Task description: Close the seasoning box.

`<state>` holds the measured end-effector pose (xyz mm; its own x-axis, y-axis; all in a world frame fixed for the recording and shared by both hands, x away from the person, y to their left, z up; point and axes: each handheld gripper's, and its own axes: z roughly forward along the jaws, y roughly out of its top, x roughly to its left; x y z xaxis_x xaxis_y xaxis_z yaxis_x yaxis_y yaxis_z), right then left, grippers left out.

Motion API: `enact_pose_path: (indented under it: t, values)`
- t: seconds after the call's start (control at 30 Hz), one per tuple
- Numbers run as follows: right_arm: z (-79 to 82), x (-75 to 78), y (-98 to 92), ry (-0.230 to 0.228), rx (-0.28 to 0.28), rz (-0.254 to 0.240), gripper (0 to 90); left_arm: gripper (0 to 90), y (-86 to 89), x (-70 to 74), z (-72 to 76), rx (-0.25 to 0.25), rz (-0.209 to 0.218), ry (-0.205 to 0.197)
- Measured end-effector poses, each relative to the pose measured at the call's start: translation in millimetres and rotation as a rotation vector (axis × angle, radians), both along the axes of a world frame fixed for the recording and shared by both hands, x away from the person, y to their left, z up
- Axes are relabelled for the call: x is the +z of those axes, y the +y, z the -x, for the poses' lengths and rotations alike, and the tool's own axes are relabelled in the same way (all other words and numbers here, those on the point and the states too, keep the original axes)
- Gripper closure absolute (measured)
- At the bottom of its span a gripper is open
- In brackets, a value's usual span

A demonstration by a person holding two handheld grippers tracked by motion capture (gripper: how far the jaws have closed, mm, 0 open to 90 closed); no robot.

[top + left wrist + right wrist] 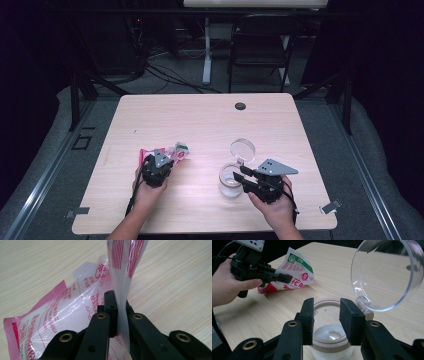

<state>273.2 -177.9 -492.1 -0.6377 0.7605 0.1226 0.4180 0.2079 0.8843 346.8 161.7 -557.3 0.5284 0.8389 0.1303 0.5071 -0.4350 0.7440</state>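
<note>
Pink-and-white bag (57, 322) (red lettering).

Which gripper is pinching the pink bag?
The left gripper: its jaws are shut on the bag. The right gripper holds the jar instead.

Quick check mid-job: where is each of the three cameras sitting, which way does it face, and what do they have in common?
High view: above the person's side, facing forward and down on the table; both forearms and hands show.
Left gripper view: on the left claw, looking along its jaws pinched on the pink bag.
Right gripper view: on the right claw, facing the open jar its jaws straddle; the left hand shows.
Shared: all show the bag; high and right views show the jar.
</note>
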Motion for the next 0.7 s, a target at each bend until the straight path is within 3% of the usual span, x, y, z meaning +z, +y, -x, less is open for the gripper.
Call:
enact_pose_path:
  t: [0.53, 0.7]
  values:
    - [-0.4, -0.6, -0.7, 0.001, 0.0, -0.006, 64.6, 90.0, 4.3, 1.6, -2.2, -0.001, 0.03, 0.019]
    - [-0.3, -0.6, -0.5, 0.001, -0.001, 0.0, 64.6, 90.0, 7.7, 4.5, -2.9, 0.006, 0.062, 0.034]
